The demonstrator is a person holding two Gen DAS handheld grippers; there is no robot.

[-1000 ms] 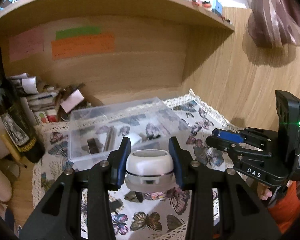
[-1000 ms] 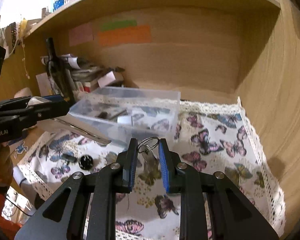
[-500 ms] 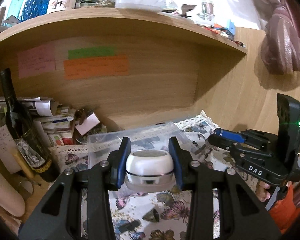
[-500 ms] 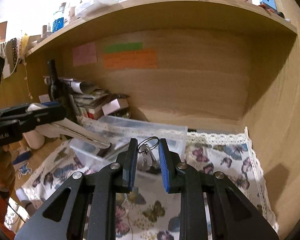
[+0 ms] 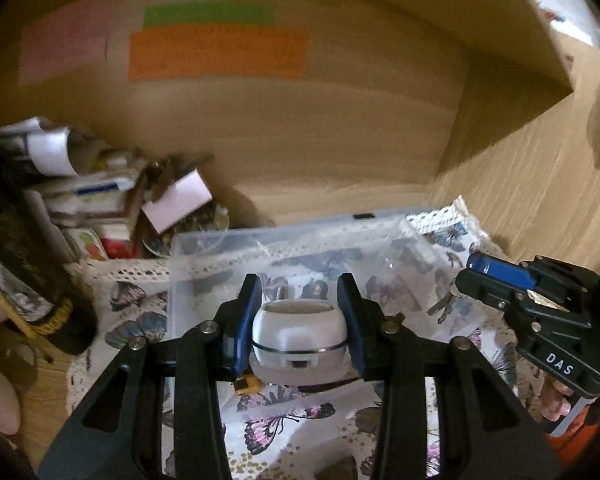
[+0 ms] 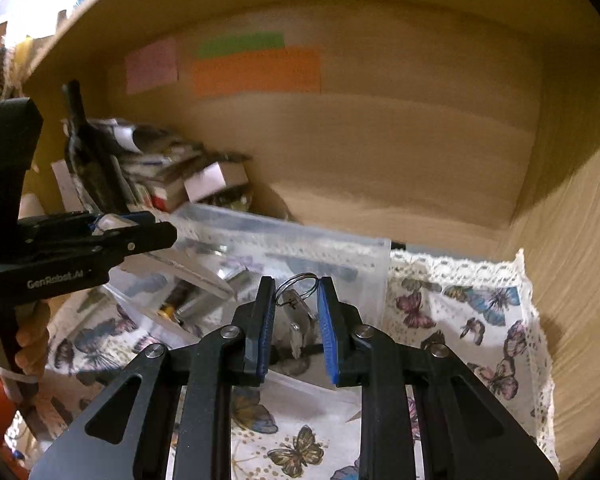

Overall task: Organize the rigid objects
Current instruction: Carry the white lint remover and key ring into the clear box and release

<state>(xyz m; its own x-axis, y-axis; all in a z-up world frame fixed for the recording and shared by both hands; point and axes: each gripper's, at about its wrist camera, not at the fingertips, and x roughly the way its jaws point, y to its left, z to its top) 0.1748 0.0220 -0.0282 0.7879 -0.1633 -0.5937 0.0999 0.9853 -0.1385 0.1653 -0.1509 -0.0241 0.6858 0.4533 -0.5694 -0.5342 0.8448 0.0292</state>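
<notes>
My left gripper (image 5: 298,300) is shut on a white round jar (image 5: 299,332) with a silver band, held above the near edge of a clear plastic box (image 5: 220,248). My right gripper (image 6: 296,300) is shut on a bunch of keys (image 6: 298,312) on a wire ring, held over the right end of the clear plastic box (image 6: 364,264). The right gripper also shows in the left wrist view (image 5: 476,270), with the keys (image 5: 444,304) hanging below it. The left gripper shows in the right wrist view (image 6: 160,232).
The box holds several small items and stands on a butterfly-print cloth (image 6: 480,312) inside a wooden alcove. A dark wine bottle (image 6: 88,152) and a pile of papers and small boxes (image 5: 112,200) sit at the back left. A small yellow item (image 5: 246,386) lies on the cloth.
Both grippers have tilted down and moved closer over the box. The jar and the keys stay held.
</notes>
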